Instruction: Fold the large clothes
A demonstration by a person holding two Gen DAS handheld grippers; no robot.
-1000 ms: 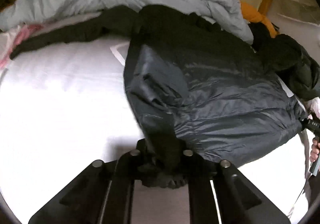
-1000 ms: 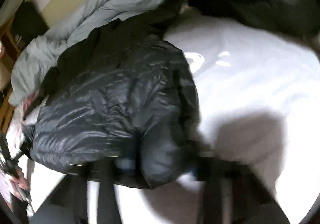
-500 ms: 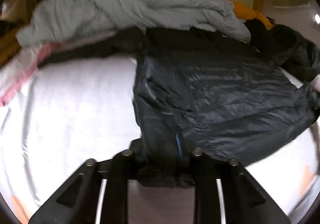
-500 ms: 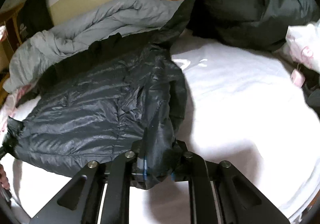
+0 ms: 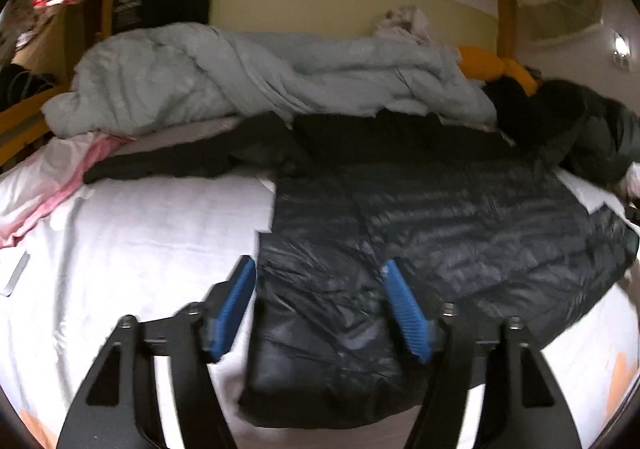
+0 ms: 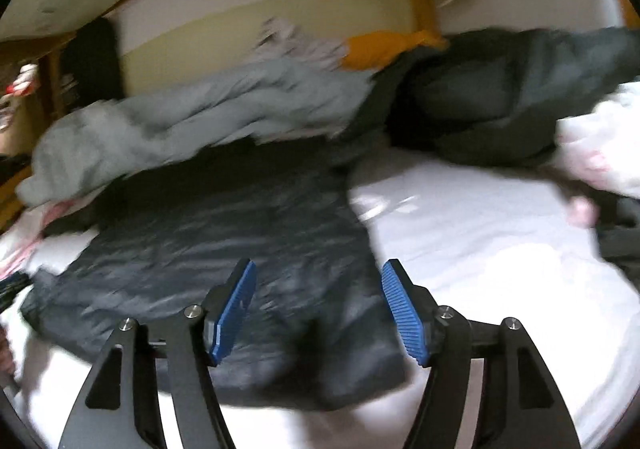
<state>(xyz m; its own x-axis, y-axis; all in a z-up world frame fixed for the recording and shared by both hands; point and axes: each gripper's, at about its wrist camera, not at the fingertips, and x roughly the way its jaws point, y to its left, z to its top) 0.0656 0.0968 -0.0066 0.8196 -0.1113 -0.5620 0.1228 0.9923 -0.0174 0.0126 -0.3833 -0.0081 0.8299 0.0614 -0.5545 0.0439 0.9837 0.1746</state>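
Item, dark puffer jacket lying spread on the white bed: I am opening my left tool and right tool, both gripping nothing, and am judging a full clear release best before regripping.

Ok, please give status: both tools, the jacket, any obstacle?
Left tool and right tool opening, nothing gripped. Dark puffer jacket flat on white bed. Grey duvet heaped behind it.
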